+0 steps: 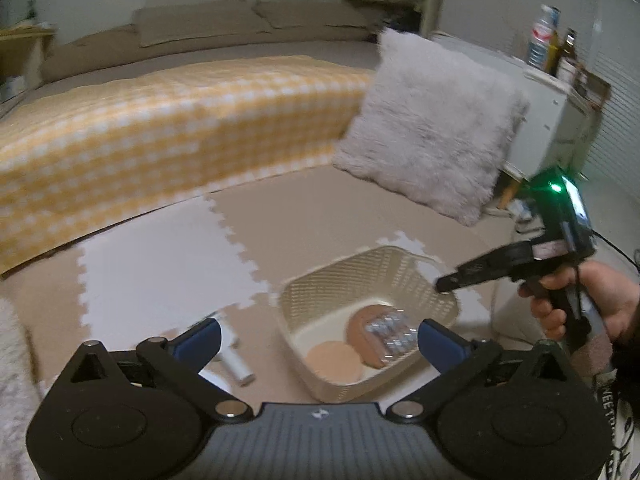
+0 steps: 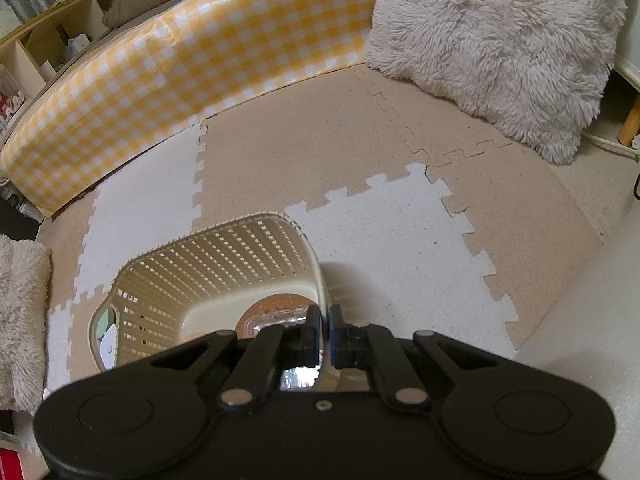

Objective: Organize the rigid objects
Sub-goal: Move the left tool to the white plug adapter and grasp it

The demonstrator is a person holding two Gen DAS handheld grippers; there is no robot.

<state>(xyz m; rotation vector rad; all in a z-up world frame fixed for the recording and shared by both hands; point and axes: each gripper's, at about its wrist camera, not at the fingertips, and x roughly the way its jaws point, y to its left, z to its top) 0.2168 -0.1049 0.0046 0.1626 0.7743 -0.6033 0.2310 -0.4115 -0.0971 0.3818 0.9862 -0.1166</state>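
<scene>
A cream lattice basket (image 1: 360, 268) stands on the foam floor mats. Inside lie a pale cork coaster (image 1: 334, 362), a darker cork coaster (image 1: 357, 322) and a clear plastic pack (image 1: 390, 334) on top of it. My left gripper (image 1: 320, 336) hangs above the basket's near side, jaws wide open with nothing between them. A white cylindrical object (image 1: 236, 360) lies on the mat to its left. My right gripper (image 2: 327, 330) is shut on the basket's (image 2: 224, 256) right wall at the rim. In the left wrist view a hand holds this right gripper (image 1: 448, 282) at the basket's right edge.
A bed with a yellow checked cover (image 1: 160, 128) runs along the back. A fluffy white cushion (image 1: 432, 128) leans at its right end, beside a white cabinet (image 1: 560, 112) carrying bottles. A second fluffy cushion (image 2: 20, 320) lies at the left. An open shelf (image 2: 44, 48) stands behind.
</scene>
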